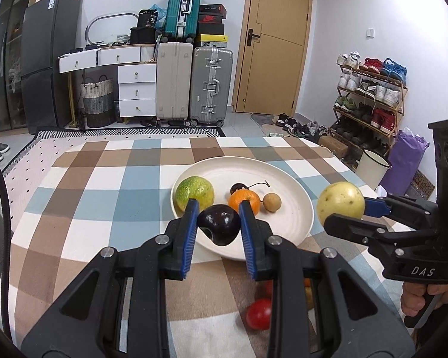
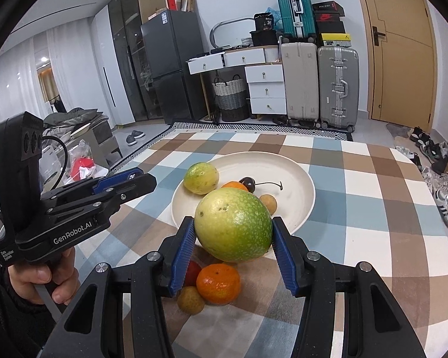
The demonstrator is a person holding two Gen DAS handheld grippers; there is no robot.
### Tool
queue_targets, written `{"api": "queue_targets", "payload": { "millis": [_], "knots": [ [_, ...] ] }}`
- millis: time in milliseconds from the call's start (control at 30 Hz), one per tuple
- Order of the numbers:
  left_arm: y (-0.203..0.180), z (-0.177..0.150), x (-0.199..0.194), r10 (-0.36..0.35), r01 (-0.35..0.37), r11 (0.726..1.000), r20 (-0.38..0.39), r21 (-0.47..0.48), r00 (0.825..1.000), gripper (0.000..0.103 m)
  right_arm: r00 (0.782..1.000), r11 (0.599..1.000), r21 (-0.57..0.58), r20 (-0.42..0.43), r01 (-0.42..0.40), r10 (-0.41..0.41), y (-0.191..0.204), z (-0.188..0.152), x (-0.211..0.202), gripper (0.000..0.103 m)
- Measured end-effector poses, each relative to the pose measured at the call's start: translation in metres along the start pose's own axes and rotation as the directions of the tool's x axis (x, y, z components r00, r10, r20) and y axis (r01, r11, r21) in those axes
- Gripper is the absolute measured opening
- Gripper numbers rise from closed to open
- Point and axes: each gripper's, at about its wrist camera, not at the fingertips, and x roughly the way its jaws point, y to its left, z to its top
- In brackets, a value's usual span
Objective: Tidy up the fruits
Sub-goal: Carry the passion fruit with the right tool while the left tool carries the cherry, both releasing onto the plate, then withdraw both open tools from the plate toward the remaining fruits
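Observation:
My left gripper (image 1: 219, 223) is shut on a dark purple plum (image 1: 219, 223) and holds it over the near rim of the white plate (image 1: 289, 229). On the plate lie a green-yellow fruit (image 1: 195, 193), an orange (image 1: 244, 202), a dark cherry with a stem (image 1: 239, 187) and a small brown longan (image 1: 272, 202). My right gripper (image 2: 233, 226) is shut on a large green-yellow fruit (image 2: 233, 223), held above the table just in front of the plate (image 2: 295, 173). It also shows in the left wrist view (image 1: 340, 203).
Loose fruit lies on the checked tablecloth (image 1: 104, 197) near me: a red tomato (image 1: 258, 313), an orange (image 2: 218, 283), a longan (image 2: 190, 299) and a red fruit (image 2: 193, 272). Suitcases, drawers, a fridge and a shoe rack stand beyond the table.

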Motion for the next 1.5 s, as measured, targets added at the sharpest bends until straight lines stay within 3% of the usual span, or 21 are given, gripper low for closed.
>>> {"api": "queue_targets", "payload": {
  "millis": [733,1100,1167,1233,1300,1500],
  "knots": [
    [0.002,0.006,0.057,-0.012,0.011,1.0,-0.031,-0.021,0.999,0.025,1.0,0.998,0.058,-0.027,0.001,0.0,-0.02,0.01,0.05,0.052],
    [0.004,0.004,0.062,-0.018,0.018,1.0,-0.026,-0.005,0.999,0.025,0.999,0.995,0.096,-0.034,0.013,-0.01,-0.031,0.005,0.058,0.052],
    [0.004,0.003,0.061,-0.017,0.017,1.0,-0.022,-0.006,1.0,0.029,0.999,0.994,0.105,-0.025,0.022,-0.02,-0.035,0.005,0.054,0.053],
    [0.005,0.003,0.06,-0.006,0.005,1.0,-0.015,-0.013,1.0,0.045,0.999,0.993,0.109,-0.023,0.038,-0.036,-0.038,0.004,0.051,0.056],
    [0.005,0.001,0.058,0.006,-0.006,1.0,-0.018,-0.019,1.0,0.06,0.999,0.993,0.108,-0.021,0.052,-0.05,-0.04,0.003,0.049,0.067],
    [0.005,-0.002,0.047,0.032,-0.032,0.999,0.013,-0.016,0.999,0.082,0.997,0.991,0.113,-0.013,0.076,-0.075,-0.044,0.0,0.042,0.088]
  ]
}}
